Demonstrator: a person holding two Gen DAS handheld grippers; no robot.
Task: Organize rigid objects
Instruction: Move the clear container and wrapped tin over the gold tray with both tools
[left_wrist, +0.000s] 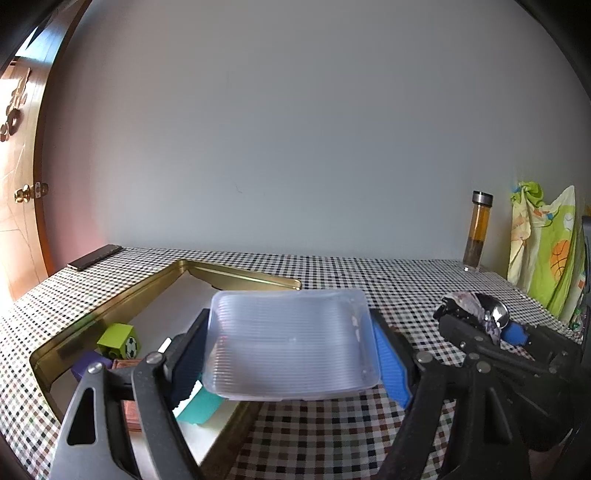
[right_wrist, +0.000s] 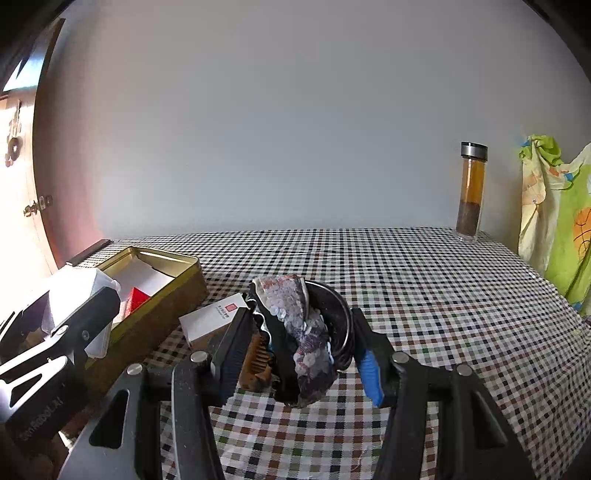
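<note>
1. The left gripper (left_wrist: 291, 350) is clamped wide across a clear plastic box (left_wrist: 291, 343) at lower centre; the smooth walls could slip.
2. The right gripper (right_wrist: 295, 339) is half closed on a sequinned black item (right_wrist: 299, 332) at centre.
3. The gold tin (left_wrist: 110, 306), lower left, looks crowded; the box may jam.

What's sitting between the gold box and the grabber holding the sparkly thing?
In the right wrist view, a small white box lies on the checked cloth between the gold tin and the right gripper.

Checked tabletop (right_wrist: 424, 295) bearing a gold tin (right_wrist: 159, 314) at left, small white box (right_wrist: 210, 321) beside it, dark phone (left_wrist: 94, 257) far left, glass bottle (right_wrist: 471, 192) far right.
</note>
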